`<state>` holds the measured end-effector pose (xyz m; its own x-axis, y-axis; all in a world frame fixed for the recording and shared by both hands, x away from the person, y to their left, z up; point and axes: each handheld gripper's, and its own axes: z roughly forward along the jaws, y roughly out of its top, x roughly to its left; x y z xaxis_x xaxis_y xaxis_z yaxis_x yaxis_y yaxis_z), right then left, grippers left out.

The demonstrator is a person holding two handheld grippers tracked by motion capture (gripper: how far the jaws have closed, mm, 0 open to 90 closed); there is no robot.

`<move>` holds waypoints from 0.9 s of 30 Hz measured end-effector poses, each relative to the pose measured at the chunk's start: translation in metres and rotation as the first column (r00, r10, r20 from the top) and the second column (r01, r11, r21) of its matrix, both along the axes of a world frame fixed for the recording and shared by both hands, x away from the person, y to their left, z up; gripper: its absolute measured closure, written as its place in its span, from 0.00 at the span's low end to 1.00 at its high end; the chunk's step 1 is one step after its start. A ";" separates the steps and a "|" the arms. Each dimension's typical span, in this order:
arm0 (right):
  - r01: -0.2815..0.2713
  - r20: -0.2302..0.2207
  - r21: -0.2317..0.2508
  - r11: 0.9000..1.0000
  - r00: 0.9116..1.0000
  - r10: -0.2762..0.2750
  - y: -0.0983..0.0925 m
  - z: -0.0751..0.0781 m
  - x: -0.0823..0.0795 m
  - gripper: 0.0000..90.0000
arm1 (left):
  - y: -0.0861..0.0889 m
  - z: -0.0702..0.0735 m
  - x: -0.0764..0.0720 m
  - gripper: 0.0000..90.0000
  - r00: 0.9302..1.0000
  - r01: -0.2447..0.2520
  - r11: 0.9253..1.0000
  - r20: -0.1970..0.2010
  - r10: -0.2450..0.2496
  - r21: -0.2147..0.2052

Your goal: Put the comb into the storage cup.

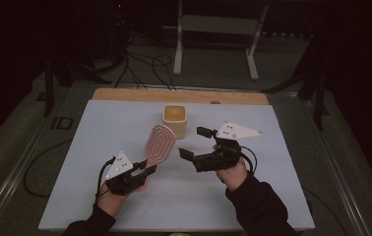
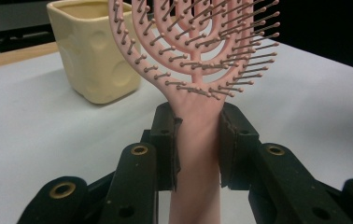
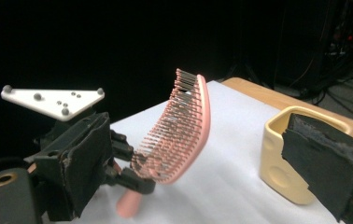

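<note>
My left gripper (image 2: 198,140) has its jaws clamped on the handle of the pink hairbrush (image 2: 198,51), its head raised just ahead of them. My right gripper (image 1: 197,142) stands wide open, holding nothing. The cream cup (image 1: 175,119) beyond both jaws is, I judge, the destination; insertion remains.

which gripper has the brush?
The left gripper, shut on the pink hairbrush by its handle. The right gripper stands open and empty near the yellow cup.
</note>
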<state>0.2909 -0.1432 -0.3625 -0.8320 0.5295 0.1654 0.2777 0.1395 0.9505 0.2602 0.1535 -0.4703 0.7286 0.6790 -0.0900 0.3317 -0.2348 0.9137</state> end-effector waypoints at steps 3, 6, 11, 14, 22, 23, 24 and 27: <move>0.016 -0.024 0.002 1.000 1.000 -0.016 0.010 0.000 0.004 0.10 | 0.000 0.000 0.000 0.80 1.000 0.002 1.000 0.004 -0.002 0.002; 0.012 -0.048 0.015 1.000 0.999 -0.011 0.018 0.000 0.008 0.10 | 0.000 0.000 0.000 0.80 1.000 0.005 1.000 0.001 -0.005 -0.002; 0.015 -0.098 0.024 1.000 0.995 -0.013 0.031 0.001 0.016 0.12 | -0.001 0.000 0.001 0.80 1.000 0.005 1.000 0.001 -0.005 -0.005; 0.019 -0.126 0.014 1.000 0.992 -0.017 0.038 0.001 0.020 0.14 | -0.002 0.000 0.000 0.80 1.000 0.007 1.000 0.004 -0.007 -0.004; 0.019 -0.189 0.005 1.000 0.982 -0.017 0.052 -0.006 0.030 0.20 | -0.003 0.000 0.001 0.80 1.000 0.008 1.000 0.001 -0.008 -0.009; 0.023 -0.190 0.008 1.000 0.981 -0.021 0.053 -0.008 0.031 0.21 | -0.003 0.000 0.000 0.80 1.000 0.008 1.000 0.004 -0.008 -0.005; 0.025 -0.197 0.005 1.000 0.980 -0.024 0.054 -0.009 0.033 0.22 | -0.003 0.000 0.000 0.80 1.000 0.009 1.000 0.006 -0.009 -0.004; 0.020 -0.220 -0.003 1.000 0.975 -0.020 0.057 -0.014 0.036 0.25 | -0.004 0.000 0.000 0.80 1.000 0.008 1.000 0.009 -0.008 -0.003</move>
<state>0.3273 -0.0860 -0.3762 -0.7645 0.5460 0.3426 0.4826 0.1325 0.8658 0.2605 0.1499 -0.4701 0.7348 0.6729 -0.0851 0.3212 -0.2347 0.9175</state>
